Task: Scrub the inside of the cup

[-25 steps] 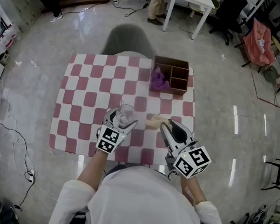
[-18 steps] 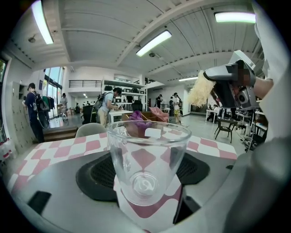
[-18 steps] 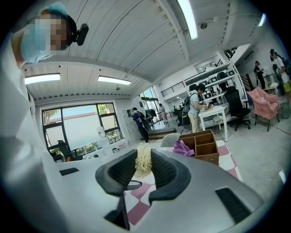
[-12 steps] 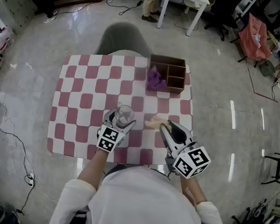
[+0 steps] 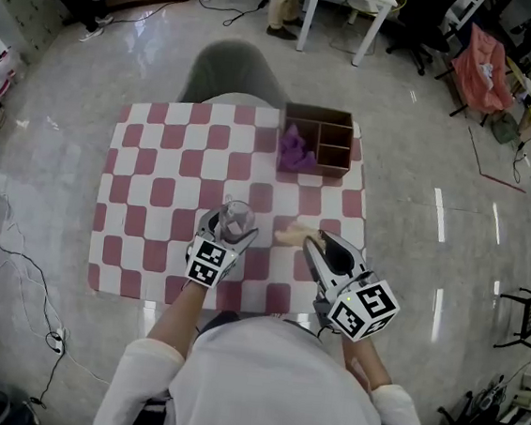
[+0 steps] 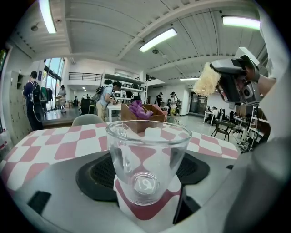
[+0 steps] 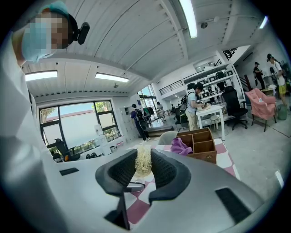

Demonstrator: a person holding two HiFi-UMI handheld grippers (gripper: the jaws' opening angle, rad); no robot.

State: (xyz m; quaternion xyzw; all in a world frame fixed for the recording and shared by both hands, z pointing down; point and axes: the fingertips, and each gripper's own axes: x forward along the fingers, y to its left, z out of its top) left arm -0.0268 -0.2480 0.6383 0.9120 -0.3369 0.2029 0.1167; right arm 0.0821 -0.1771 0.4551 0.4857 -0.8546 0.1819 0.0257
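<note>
A clear glass cup (image 6: 148, 166) sits upright between the jaws of my left gripper (image 5: 234, 227), which is shut on it above the checked tablecloth (image 5: 167, 163); the cup (image 5: 237, 218) shows near the table's front. A pale yellow fibrous scrubber (image 7: 143, 161) is pinched in my right gripper (image 7: 143, 169), which is shut on it. In the head view the scrubber (image 5: 294, 232) pokes out to the right of the cup, apart from it. From the left gripper view the scrubber (image 6: 207, 81) hangs high at the right, above the cup's rim.
A brown wooden box (image 5: 318, 141) with compartments stands at the table's far right, a purple cloth (image 5: 297, 150) in its left part. A grey chair (image 5: 231, 75) is behind the table. White tables, chairs and people fill the room beyond.
Both grippers keep their hold and stay almost in place; the head view has shifted slightly.
</note>
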